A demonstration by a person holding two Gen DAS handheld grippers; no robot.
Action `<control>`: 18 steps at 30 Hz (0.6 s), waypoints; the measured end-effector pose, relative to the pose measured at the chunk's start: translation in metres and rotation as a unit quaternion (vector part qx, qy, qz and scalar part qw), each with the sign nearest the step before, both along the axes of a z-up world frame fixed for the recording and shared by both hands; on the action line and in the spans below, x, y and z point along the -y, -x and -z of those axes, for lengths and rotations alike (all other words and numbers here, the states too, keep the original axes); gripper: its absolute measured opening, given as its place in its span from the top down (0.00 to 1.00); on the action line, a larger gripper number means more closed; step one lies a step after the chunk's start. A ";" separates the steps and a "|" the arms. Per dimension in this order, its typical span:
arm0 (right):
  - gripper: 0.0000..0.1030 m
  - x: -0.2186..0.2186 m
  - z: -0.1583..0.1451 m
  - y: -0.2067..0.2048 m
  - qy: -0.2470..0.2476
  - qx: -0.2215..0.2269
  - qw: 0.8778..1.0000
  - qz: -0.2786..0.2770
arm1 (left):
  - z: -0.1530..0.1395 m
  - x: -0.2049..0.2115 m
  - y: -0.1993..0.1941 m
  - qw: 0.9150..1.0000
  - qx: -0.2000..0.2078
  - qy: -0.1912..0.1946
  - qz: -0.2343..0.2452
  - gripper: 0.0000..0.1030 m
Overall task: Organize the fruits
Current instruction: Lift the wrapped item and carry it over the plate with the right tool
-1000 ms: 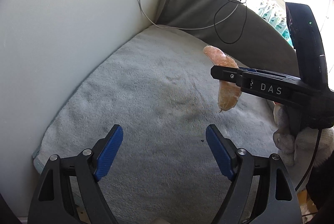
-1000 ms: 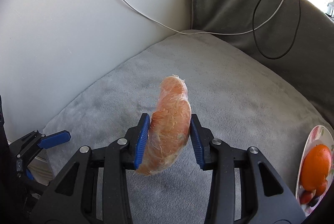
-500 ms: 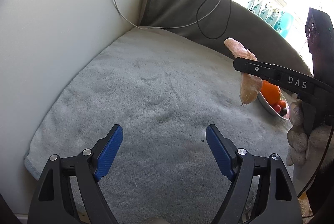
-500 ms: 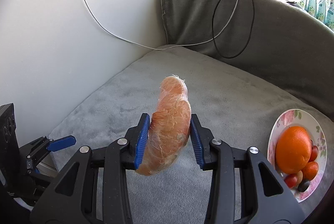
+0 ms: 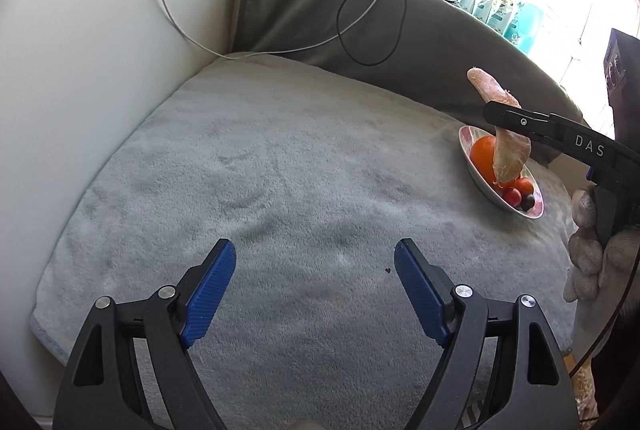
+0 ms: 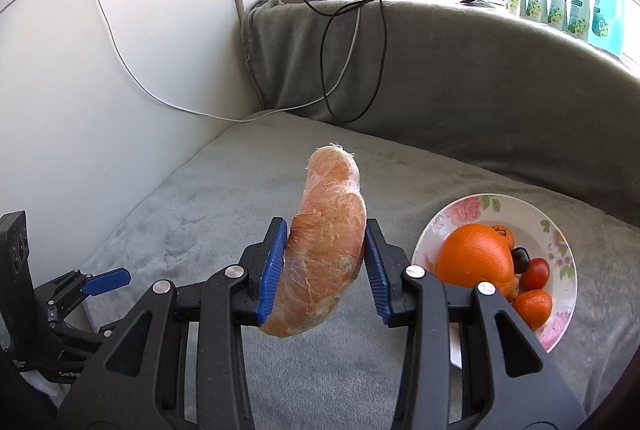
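A wrapped orange fruit is gripped between the blue pads of the right gripper; the jaws are closed on its lower half, and it is held clear of the grey blanket, tilted, with its narrow end up and away from the camera. Clear film can be seen around it, and what kind of fruit it is cannot be told.

To the right of it, on the blanket, a flowered plate is seen. A large orange lies on the plate, with smaller orange fruits, a red one and a dark one touching it on its right side. In the left wrist view the wrapped fruit appears in front of the plate, above its near-left part; whether it is over the plate or short of it cannot be told.

The left gripper is held over the near part of the blanket, its jaws wide open with nothing between the pads. In the right wrist view it is seen low at the left edge.

A gloved hand is wrapped around the right gripper's handle at the right edge. A white wall stands on the left. A darker grey back rises behind the blanket, and a black cable and a white cable hang down over it and the wall. Bottles are lined up by the window at the far right.
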State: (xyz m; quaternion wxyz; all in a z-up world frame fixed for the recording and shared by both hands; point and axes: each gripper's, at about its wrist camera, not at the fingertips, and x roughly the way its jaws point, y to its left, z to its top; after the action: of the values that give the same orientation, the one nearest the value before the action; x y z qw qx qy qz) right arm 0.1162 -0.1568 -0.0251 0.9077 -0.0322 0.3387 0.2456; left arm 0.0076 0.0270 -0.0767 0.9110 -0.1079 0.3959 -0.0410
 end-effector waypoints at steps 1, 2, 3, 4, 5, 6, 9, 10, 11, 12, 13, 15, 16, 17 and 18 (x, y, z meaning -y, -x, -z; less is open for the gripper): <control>0.61 0.005 -0.001 0.000 -0.001 0.001 1.000 0.004 | 0.000 0.002 0.000 1.000 0.000 -0.001 0.002 0.21; 0.61 0.010 -0.002 -0.001 -0.002 0.002 1.000 0.009 | -0.001 0.005 -0.001 1.000 0.001 -0.001 0.004 0.21; 0.61 0.015 -0.003 -0.001 -0.003 0.003 1.000 0.014 | -0.001 0.007 -0.001 1.000 0.001 -0.002 0.006 0.21; 0.61 0.020 -0.003 -0.001 -0.004 0.003 1.000 0.018 | -0.001 0.011 -0.002 1.000 0.001 -0.002 0.008 0.21; 0.61 0.025 -0.004 -0.002 -0.005 0.003 1.000 0.022 | -0.002 0.013 -0.002 1.000 0.002 -0.003 0.010 0.21; 0.61 0.030 -0.005 -0.002 -0.005 0.004 1.000 0.026 | -0.002 0.015 -0.003 1.000 0.002 -0.004 0.012 0.21; 0.61 0.044 -0.006 -0.003 -0.007 0.006 0.999 0.038 | -0.003 0.022 -0.004 1.000 0.002 -0.005 0.019 0.21; 0.61 0.049 -0.007 -0.003 -0.008 0.007 0.999 0.042 | -0.003 0.025 -0.005 1.000 0.003 -0.006 0.021 0.21; 0.61 0.054 -0.007 -0.003 -0.009 0.007 0.999 0.047 | -0.004 0.027 -0.006 1.000 0.002 -0.007 0.023 0.21; 0.61 0.059 -0.008 -0.004 -0.009 0.008 0.999 0.051 | -0.005 0.030 -0.006 1.000 0.002 -0.007 0.025 0.21; 0.61 0.064 -0.008 -0.004 -0.009 0.008 0.998 0.056 | -0.005 0.032 -0.008 1.000 0.002 -0.007 0.028 0.21; 0.61 0.074 -0.008 -0.005 -0.009 0.009 0.998 0.064 | -0.006 0.037 -0.009 0.999 0.003 -0.009 0.033 0.21; 0.61 0.078 -0.009 -0.006 -0.009 0.009 0.998 0.068 | -0.006 0.040 -0.010 0.999 0.003 -0.009 0.035 0.21; 0.61 0.083 -0.009 -0.007 -0.009 0.010 0.997 0.073 | -0.006 0.042 -0.010 0.999 0.003 -0.009 0.038 0.21; 0.61 0.087 -0.009 -0.008 -0.008 0.010 0.997 0.077 | -0.006 0.044 -0.011 0.999 0.002 -0.010 0.040 0.21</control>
State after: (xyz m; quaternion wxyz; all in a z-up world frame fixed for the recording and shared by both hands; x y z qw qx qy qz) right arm 0.1238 -0.2443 -0.0160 0.9273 -0.0008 0.3294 0.1776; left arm 0.0184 -0.0172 -0.0705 0.9106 -0.0831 0.3981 -0.0739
